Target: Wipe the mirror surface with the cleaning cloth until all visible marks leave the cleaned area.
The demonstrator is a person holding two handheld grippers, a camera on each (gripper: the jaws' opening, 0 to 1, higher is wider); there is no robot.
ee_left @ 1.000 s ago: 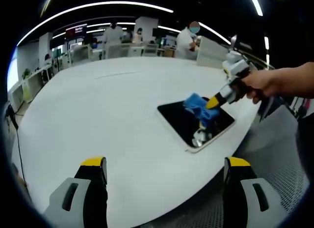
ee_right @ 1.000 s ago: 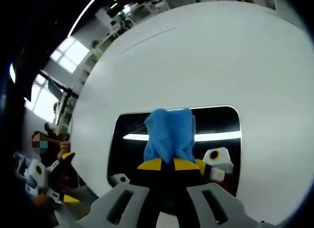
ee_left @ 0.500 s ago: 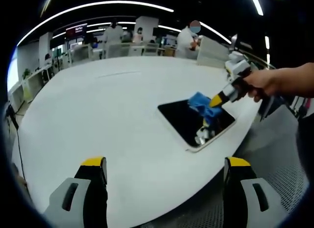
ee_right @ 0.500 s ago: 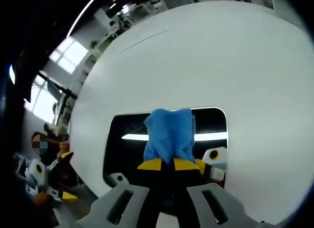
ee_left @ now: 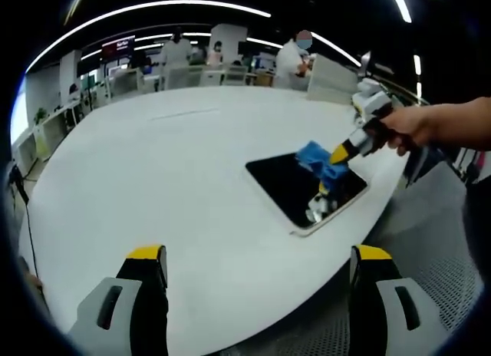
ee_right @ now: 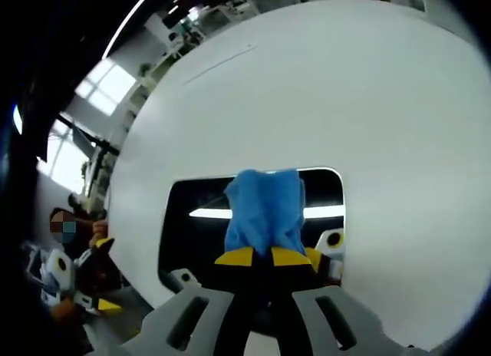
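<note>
Mirror (ee_left: 301,189) flat on white desk (ee_left: 169,179), close to its edge; cleaning cloth (ee_right: 265,209) pinched in closed right gripper (ee_right: 256,256), pressed on the dark glass; left gripper (ee_left: 257,268) held off the desk edge, jaws wide apart, carrying nothing.

We see a big white table (ee_left: 153,179), people standing (ee_left: 295,60) at desks behind it, a lit wall screen (ee_left: 119,47), ceiling light strips (ee_left: 153,7), and bright windows (ee_right: 107,84) at left
</note>
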